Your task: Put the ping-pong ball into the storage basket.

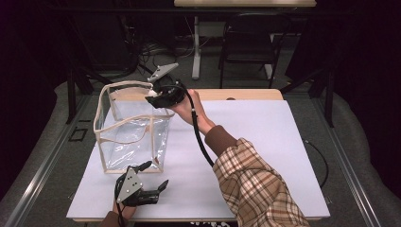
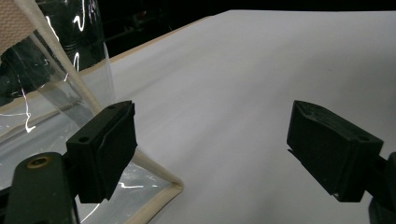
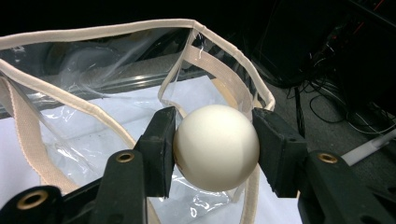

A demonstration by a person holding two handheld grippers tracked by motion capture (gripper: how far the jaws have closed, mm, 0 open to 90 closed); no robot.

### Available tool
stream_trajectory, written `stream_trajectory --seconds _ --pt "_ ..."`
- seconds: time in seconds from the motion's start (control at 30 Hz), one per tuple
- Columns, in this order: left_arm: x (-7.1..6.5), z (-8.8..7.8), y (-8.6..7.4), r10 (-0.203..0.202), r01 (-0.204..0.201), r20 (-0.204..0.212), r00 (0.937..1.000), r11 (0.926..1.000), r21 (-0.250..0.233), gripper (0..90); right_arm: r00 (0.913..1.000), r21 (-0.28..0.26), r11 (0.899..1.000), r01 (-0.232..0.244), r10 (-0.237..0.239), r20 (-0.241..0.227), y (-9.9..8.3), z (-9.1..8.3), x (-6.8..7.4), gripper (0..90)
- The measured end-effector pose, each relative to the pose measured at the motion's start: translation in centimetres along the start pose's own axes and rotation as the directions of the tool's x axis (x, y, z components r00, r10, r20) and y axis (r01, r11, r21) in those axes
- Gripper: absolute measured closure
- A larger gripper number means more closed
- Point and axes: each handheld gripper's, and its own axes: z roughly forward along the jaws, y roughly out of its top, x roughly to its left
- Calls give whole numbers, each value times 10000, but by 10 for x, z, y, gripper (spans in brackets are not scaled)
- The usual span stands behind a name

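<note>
Clamped on the white ball (image 3: 215, 147), my right gripper (image 3: 215, 149) hung over the clear bag (image 1: 135, 137); next I judged lowering inside, then releasing; left gripper (image 2: 212, 149) idled open

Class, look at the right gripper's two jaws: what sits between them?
A white ball, clamped by the right gripper above the clear bag; the right gripper view shows it.
</note>
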Motion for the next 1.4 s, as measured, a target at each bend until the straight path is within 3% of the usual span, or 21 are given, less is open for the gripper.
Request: stream_trajectory --seconds 1.4 --pt "0 -1 0 0 0 -14 10000 10000 -34 157 9992 1003 9949 -134 172 -369 7 25 1 513"
